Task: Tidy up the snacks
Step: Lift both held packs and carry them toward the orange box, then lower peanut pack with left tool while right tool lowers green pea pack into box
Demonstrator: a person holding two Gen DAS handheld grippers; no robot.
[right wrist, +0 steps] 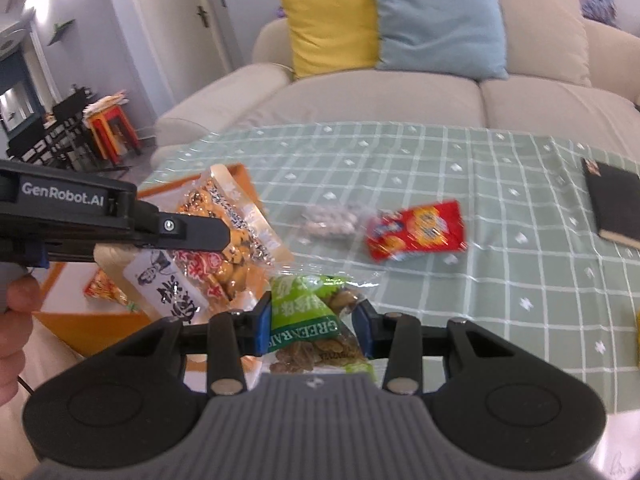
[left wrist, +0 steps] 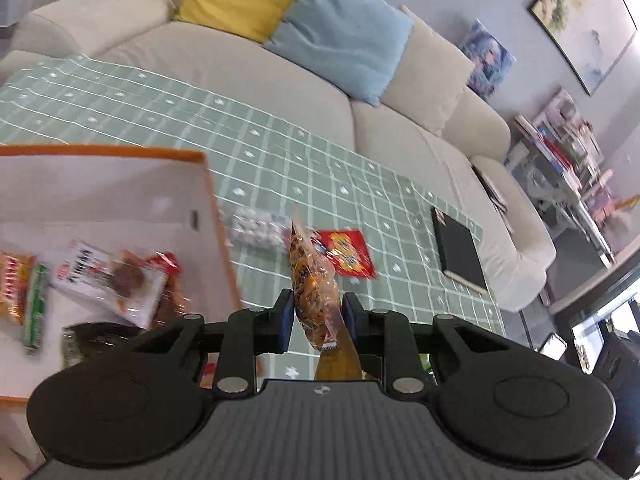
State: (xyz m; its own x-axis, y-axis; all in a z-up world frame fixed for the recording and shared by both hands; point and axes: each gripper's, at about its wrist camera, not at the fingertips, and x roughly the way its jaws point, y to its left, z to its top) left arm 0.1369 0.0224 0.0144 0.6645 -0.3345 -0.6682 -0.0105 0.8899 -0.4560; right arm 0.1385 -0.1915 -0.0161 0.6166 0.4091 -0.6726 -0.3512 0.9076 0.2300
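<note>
Two packets are in my grip at once: the left tongs are clamped on an orange snack bag, pinched edge-on so it hangs upright, and the right tongs are clamped on a green raisin packet across its middle. I judge both are being carried toward the orange-rimmed box by the tabletop's left edge, which already holds several snacks, so holding each by a thin seam keeps it clear of the rim on the way in.

On the green checked tabletop, a red cracker packet and a pale clear-wrapped pack lie just beside each other near the middle, not yet sorted. A black notebook sits well apart near the right edge. From the right wrist view the left tongs and their bag cross between my right tongs and the box, so I would need to stagger the two drops. A sofa stands beyond the far edge.
</note>
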